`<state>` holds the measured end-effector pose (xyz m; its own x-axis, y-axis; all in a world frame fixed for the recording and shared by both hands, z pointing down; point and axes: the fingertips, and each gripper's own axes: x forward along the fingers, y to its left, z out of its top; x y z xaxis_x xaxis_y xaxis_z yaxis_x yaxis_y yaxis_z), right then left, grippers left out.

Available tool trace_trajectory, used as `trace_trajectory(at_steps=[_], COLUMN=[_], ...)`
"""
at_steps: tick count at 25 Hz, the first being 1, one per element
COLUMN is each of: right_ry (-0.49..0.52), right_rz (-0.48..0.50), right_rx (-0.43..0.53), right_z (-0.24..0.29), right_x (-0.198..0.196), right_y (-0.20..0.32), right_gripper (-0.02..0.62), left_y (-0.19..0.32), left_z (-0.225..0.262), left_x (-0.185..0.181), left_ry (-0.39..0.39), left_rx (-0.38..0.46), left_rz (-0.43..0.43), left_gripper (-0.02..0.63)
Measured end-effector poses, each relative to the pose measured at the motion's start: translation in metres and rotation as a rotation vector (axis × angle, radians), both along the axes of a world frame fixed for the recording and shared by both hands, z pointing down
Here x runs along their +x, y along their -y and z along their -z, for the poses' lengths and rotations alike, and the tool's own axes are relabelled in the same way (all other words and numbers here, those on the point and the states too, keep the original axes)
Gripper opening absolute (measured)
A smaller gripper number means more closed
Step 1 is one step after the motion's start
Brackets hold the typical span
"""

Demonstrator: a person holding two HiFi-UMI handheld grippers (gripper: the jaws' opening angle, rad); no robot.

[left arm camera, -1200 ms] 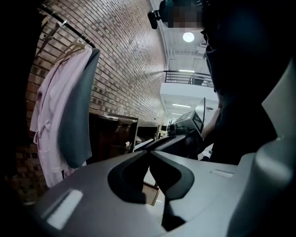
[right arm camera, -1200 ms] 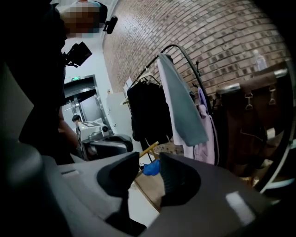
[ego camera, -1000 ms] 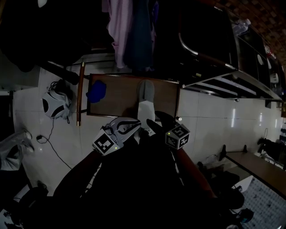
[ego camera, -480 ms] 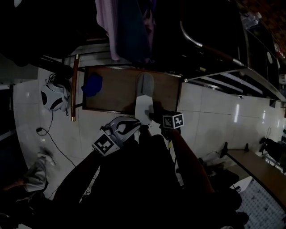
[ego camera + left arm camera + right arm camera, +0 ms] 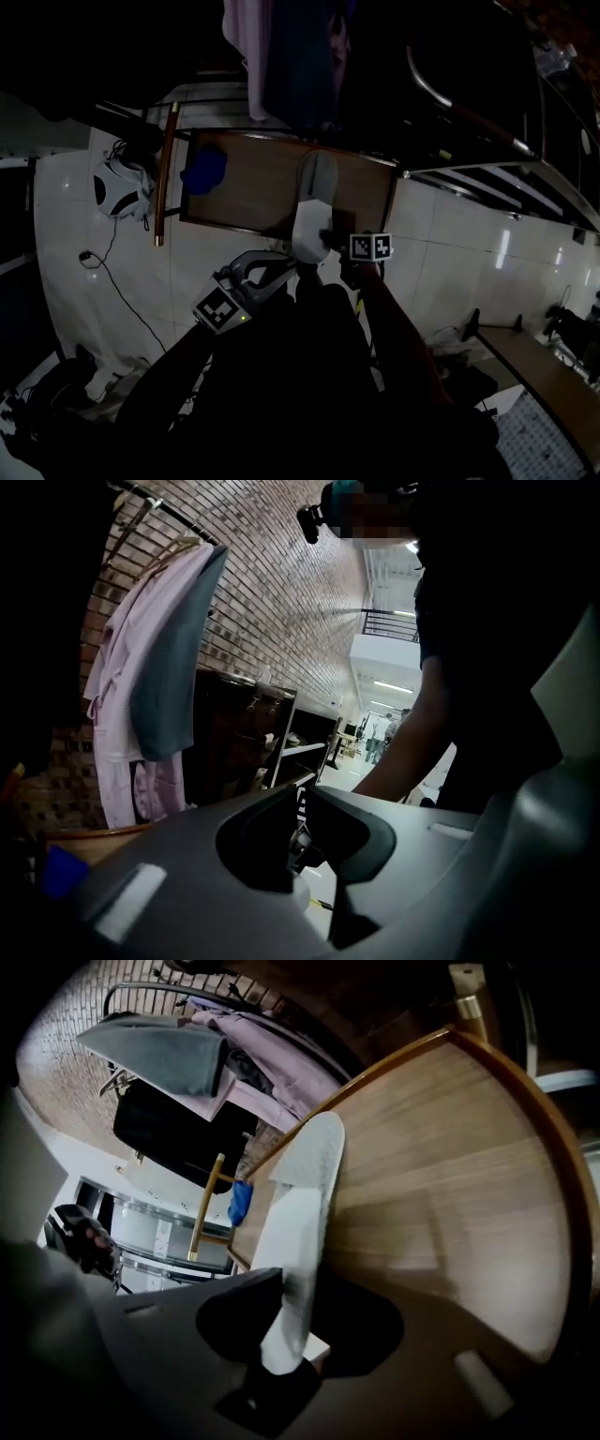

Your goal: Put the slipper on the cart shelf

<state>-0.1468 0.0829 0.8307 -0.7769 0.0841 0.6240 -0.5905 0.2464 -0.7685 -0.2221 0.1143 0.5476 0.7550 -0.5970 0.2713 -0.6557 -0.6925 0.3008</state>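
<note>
A pale grey slipper (image 5: 314,202) lies lengthwise on the brown wooden cart shelf (image 5: 248,192), its heel end over the near edge. My right gripper (image 5: 330,242) reaches in from the right at that heel. In the right gripper view the slipper (image 5: 305,1213) stands on edge between the jaws of the right gripper (image 5: 291,1288), which have just been closing and now press on its heel, with the shelf (image 5: 441,1185) behind. My left gripper (image 5: 281,267) hangs just short of the shelf's near edge, apart from the slipper. In its own view the left gripper (image 5: 300,794) is shut on nothing.
A blue cloth-like thing (image 5: 204,170) lies at the shelf's left end. Clothes (image 5: 281,56) hang behind the cart. A wooden pole (image 5: 166,173) and a white-and-black object (image 5: 120,197) with a cable are on the tiled floor at left. A dark metal rack (image 5: 469,122) stands at right.
My right gripper has dropped and moved in to the slipper's heel, and its jaws have closed on it. The left gripper has sunk slightly. The slipper stays on the shelf.
</note>
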Motion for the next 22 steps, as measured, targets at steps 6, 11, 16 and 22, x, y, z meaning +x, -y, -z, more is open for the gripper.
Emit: trace_trajectory(at_steps=[6,11,16,22], right_ry=[0.077,0.128,0.15,0.185], right_rz=[-0.037,-0.047,-0.032,0.015], right_rx=[-0.056,-0.037,0.009,0.14], right_z=[0.008,0.029,0.061,0.117], right_x=[-0.003,-0.005,0.002,0.012], right_y=[-0.001,0.0,-0.007,-0.015], right_gripper=[0.069,0.048,0.044,0.044], left_y=[0.0,0.003,0.01,0.018], left_z=[-0.003,-0.001,0.009,0.028], left_x=[-0.008,-0.007,-0.012,-0.016], left_ry=[0.005,0.003,0.0,-0.001], left_rx=[-0.019,0.0,0.014,0.059], left_rz=[0.023,0.028,0.04,0.036], left_gripper=[0.034,0.034,0.034,0.034])
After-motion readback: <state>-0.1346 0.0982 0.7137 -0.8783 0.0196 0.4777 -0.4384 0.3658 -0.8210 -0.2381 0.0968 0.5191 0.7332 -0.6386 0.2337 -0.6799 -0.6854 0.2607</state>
